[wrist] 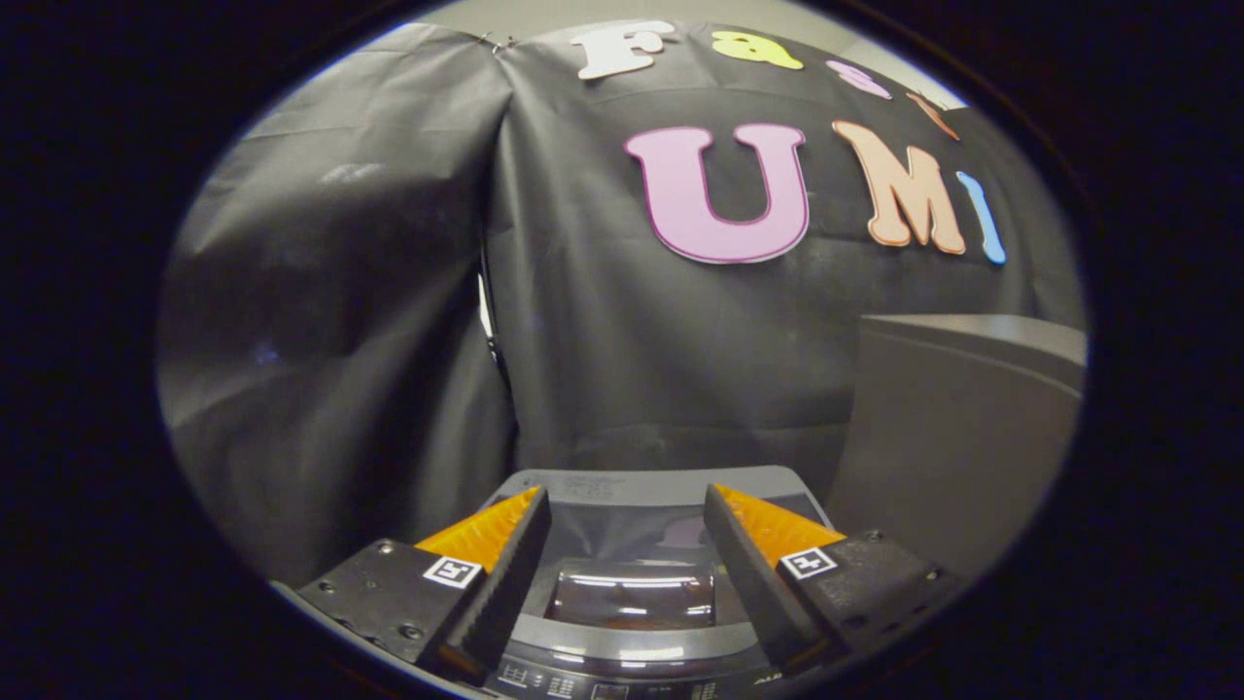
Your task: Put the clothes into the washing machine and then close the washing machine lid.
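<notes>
The black cloth wall hung in creased folds across the whole background, two sheets meeting at a seam running down left of the middle. To the right, a plain grey box with a flat top stood against the cloth, just beside the washer and rising above it. The washer sat low, directly beneath and just ahead of the fingers: a dark grey top-loader seen from above and from its front. Its lid lay flat and closed, a glossy dark panel that mirrored the wall, with a lighter grey rim along the back edge and a recessed, shiny handle pocket near the front edge. A strip of control buttons ran along the front edge nearest the camera, too small to make out. The gripper hovered over the lid with its fingers spread wide apart, gripping nothing, the handle pocket showing in the gap between them.
</notes>
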The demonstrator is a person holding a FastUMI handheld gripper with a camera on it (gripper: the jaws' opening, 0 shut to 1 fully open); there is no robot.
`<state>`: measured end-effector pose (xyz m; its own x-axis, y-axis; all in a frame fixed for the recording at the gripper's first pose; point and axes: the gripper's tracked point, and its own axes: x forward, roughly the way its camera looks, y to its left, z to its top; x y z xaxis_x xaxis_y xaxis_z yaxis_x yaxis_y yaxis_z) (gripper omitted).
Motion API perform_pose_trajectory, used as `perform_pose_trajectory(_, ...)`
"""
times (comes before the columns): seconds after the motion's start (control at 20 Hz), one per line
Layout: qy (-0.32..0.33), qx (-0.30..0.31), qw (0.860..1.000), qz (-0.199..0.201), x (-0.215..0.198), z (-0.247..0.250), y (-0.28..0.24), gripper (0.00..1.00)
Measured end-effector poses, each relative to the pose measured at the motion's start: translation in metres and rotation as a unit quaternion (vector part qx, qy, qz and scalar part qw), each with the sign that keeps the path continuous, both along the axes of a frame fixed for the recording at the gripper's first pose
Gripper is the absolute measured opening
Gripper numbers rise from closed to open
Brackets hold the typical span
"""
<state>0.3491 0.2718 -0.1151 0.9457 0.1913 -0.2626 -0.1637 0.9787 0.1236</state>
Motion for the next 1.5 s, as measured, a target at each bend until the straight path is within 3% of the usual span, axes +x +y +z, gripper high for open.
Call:
perform_pose_trajectory(0.45, 0.001, 0.034, 0.999, -0.016, -0.05, 0.072, -0.026, 0.97)
perform_pose_trajectory(0.9, -0.022, 0.035, 0.999, -0.003, -0.1, 0.122, -0.041, 0.97)
perform_pose_trajectory(1.15, -0.059, -0.001, 0.998, -0.019, -0.142, 0.143, -0.06, 0.97)
perform_pose_trajectory(1.5, -0.101, -0.021, 0.995, 0.003, -0.209, 0.17, -0.054, 0.96)
